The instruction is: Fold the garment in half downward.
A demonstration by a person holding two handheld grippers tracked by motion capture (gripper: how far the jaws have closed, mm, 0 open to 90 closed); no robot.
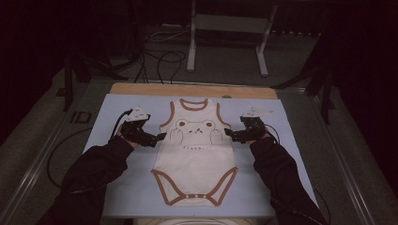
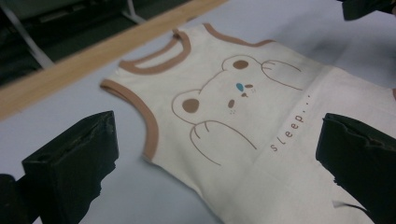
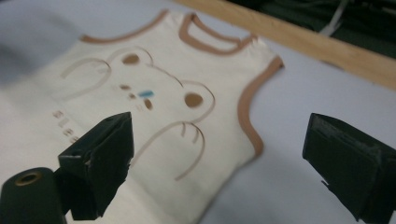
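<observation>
A cream sleeveless baby bodysuit (image 1: pixel 195 157) with brown trim and a bear print lies flat on the light blue mat (image 1: pixel 112 187), neck toward the far edge. My left gripper (image 1: pixel 158 138) stands open at the garment's left side, just below the armhole. The left gripper view has the bodysuit (image 2: pixel 261 121) between wide-apart jaws, with the armhole trim (image 2: pixel 148 125) close by. At the opposite side my right gripper (image 1: pixel 228 133) is open too. Between its jaws, the right gripper view takes in the bodysuit (image 3: pixel 159 98) and its armhole trim (image 3: pixel 247 116).
The mat covers a wooden table whose far edge (image 1: pixel 192 89) shows bare wood. Cables (image 1: pixel 159 61) and a metal stand (image 1: pixel 225 23) sit on the floor beyond. A person's dark sleeves (image 1: pixel 94 173) come in from the bottom.
</observation>
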